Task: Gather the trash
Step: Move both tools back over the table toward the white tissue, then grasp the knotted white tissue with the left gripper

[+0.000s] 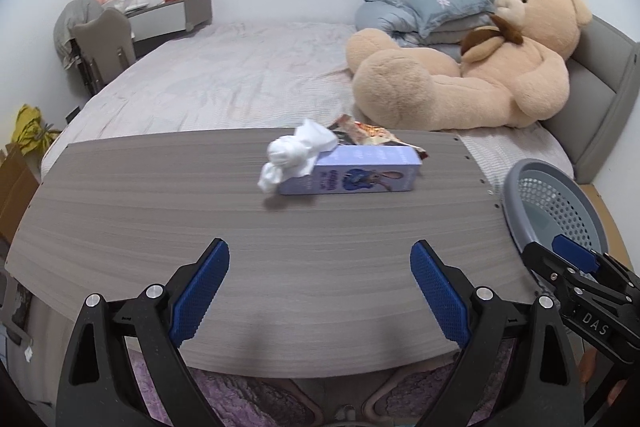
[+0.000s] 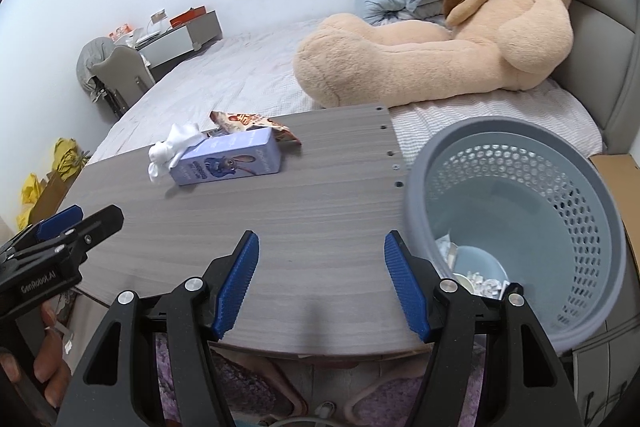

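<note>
The left gripper hangs over the near edge of the wooden surface, its jaws spread wide and holding nothing. The right gripper sits beside it over the same edge, jaws also released and empty, a little less wide.

Farther out on the surface, toward its far edge, lie the pieces of trash: a crumpled white tissue resting against the end of a small purple box that lies on its side, with a torn snack wrapper just behind the box. All three are well apart from both grippers.

Off the right end of the surface stands a grey perforated bin, with some scraps already at its bottom.

Beyond the surface is a bed with a large teddy bear leaning near the headboard and blue-grey pillows behind it.
</note>
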Demonstrator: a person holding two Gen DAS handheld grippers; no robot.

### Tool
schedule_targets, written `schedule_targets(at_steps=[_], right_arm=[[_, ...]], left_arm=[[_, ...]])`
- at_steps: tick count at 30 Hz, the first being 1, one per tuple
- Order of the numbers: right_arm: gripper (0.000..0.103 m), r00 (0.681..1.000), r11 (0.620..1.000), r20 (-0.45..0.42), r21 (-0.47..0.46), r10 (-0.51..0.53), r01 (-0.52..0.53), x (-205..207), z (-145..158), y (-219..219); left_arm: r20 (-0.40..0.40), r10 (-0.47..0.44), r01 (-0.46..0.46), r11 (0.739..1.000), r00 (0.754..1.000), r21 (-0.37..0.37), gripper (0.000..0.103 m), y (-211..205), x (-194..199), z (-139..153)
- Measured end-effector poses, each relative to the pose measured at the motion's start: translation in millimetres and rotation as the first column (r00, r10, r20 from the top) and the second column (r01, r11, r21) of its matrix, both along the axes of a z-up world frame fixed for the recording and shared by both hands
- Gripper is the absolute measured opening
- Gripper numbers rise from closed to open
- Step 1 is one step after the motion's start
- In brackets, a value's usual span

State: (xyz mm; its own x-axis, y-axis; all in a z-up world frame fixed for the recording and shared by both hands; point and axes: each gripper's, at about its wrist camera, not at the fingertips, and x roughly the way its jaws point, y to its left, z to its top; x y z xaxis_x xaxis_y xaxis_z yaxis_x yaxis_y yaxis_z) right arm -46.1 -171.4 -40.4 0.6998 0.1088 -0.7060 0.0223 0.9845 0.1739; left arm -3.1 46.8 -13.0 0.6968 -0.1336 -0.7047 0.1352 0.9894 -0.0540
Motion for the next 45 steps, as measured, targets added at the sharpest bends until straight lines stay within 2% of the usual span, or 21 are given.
schedule_targets(at_steps=[14,21,30,34,40,42,45], right_arm=[[0.063,0.997,0.998,-0.042,0.004,0.061,-0.061,45.0,-20.0,23.2],[0.063,0.996,0.999,-0.08,0.007,0.043,-0.043,60.9,-35.1,18.7],[0.063,0.994,1.0,-0.108,0.019,0.013,-0.011,73.0,-45.8,7.8],[0.063,0.993,1.0,-0.117,0.02,0.01,-0.008,76.0,-48.3,7.3],[0.063,0.993,1.0,-0.12,0.021,0.011,-0.009,76.8,-48.7,7.8],[0.063,0.993,1.0,-0.119,0.02,0.012,-0.01,76.7,-48.2,8.5],[0.063,0.993,1.0,-0.115,0.02,0.014,-0.012,76.4,-47.5,9.6]], left_arm=[[-0.027,0.045,-0.045,0.999,0.999,0.001,0.09,24.3,63.1,-12.7],[-0.056,0.043,-0.044,0.999,0.998,-0.01,0.09,26.5,107.7,-21.9],[-0.077,0.006,-0.007,1.0,0.997,-0.009,0.088,16.4,132.3,-34.2],[-0.085,-0.01,0.01,1.0,0.996,-0.003,0.078,11.4,137.1,-37.4],[-0.085,-0.05,0.05,0.999,0.995,0.005,0.055,2.7,134.9,-39.2],[-0.082,-0.054,0.054,0.998,0.995,0.007,0.044,1.3,133.5,-37.9],[-0.084,-0.059,0.058,0.998,0.995,-0.008,0.036,2.6,133.1,-36.7]])
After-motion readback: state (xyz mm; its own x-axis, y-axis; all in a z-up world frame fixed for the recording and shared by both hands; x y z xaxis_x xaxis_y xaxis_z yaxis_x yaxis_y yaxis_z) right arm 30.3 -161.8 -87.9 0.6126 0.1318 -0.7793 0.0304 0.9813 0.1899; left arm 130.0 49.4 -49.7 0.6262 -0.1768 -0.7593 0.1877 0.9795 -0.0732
